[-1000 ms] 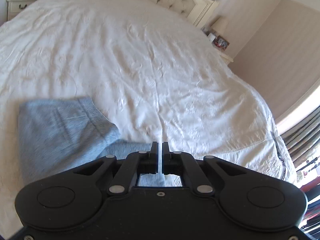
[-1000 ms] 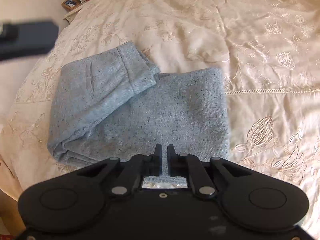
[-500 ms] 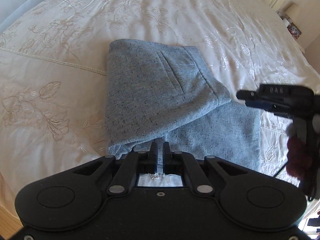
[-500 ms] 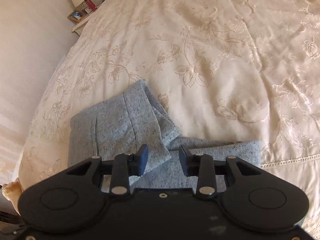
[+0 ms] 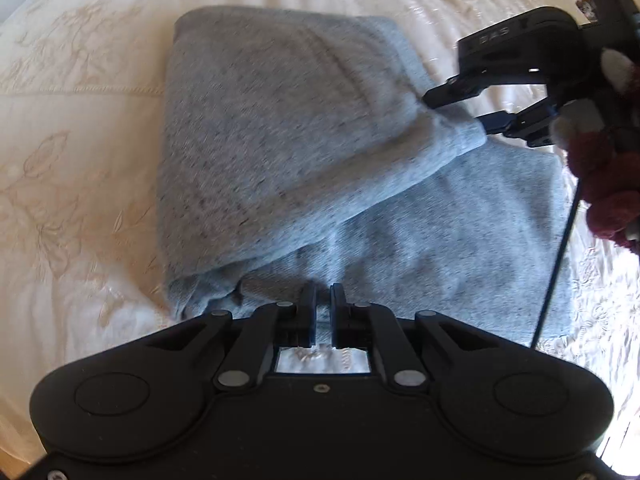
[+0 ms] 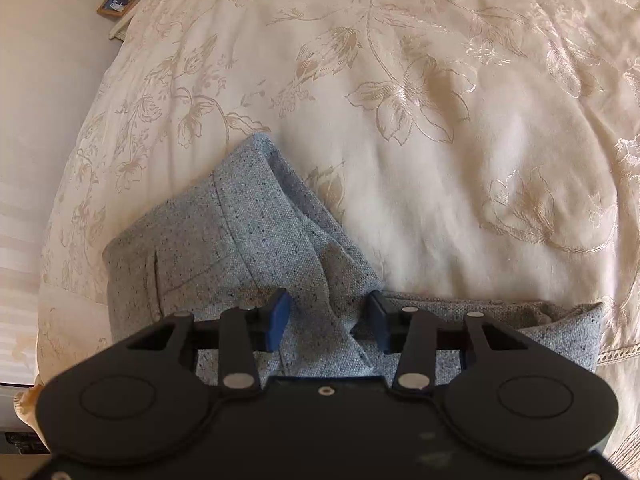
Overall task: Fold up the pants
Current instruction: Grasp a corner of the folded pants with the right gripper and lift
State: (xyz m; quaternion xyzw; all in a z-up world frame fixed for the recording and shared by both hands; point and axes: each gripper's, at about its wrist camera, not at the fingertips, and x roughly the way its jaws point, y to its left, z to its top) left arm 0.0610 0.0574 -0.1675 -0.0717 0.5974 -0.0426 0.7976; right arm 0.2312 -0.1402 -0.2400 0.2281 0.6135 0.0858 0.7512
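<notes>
Grey pants (image 5: 280, 152) lie part-folded on your cream bedspread (image 6: 440, 100). Left gripper (image 5: 322, 304) jaws are opening over the near hem, nothing gripped. Right gripper (image 6: 328, 316) stands open astride the folded corner; contact looks unlikely, view blurred.

Grey flecked pants (image 5: 280, 152) lie folded; upper flap skewed across lower layer.

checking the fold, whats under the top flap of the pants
Under the top flap lies another layer of the same grey pants, showing along its lower right edge. Beneath both is the bedspread. Whatever lies further under the flap is covered.
</notes>
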